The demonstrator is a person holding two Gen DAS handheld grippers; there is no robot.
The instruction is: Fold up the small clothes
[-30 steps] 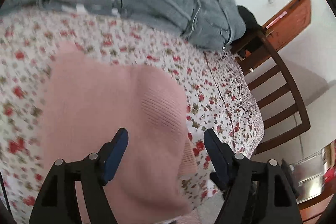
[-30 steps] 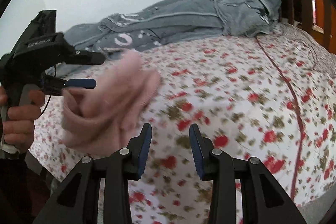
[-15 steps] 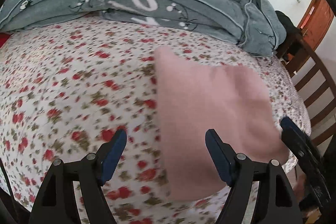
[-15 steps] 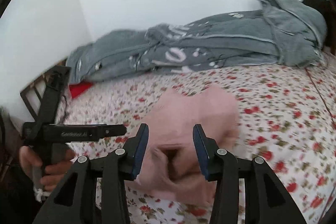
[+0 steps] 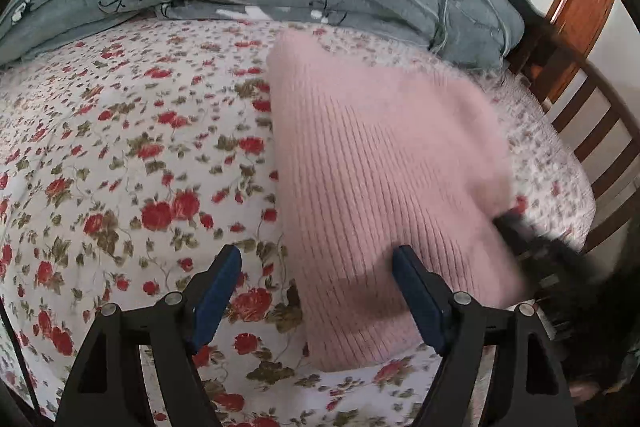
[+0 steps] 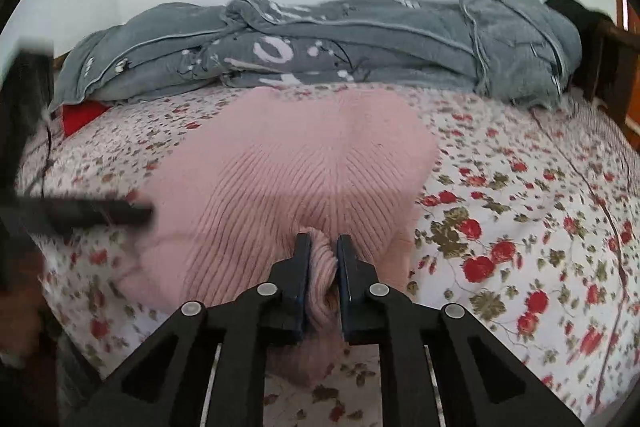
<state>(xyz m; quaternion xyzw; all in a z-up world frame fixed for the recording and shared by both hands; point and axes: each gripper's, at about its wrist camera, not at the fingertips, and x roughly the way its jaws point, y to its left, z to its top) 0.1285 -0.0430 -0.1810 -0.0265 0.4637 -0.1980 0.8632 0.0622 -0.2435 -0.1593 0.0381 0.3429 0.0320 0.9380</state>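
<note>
Right gripper is closing now, its 2 blue pads pinching a bunched fold at the near edge of the pink ribbed knit sweater, a second ago it hung open, short of the cloth. Left gripper stays wide open, holding nothing, over the sweater's near-left edge. Sweater now lies spread on the floral bedsheet, ready for a fold. Beyond it, the grey printed blanket lies heaped against the wall.

blurred: left claw at picture edge | hidden: pink knit garment hem inside right claw
</note>
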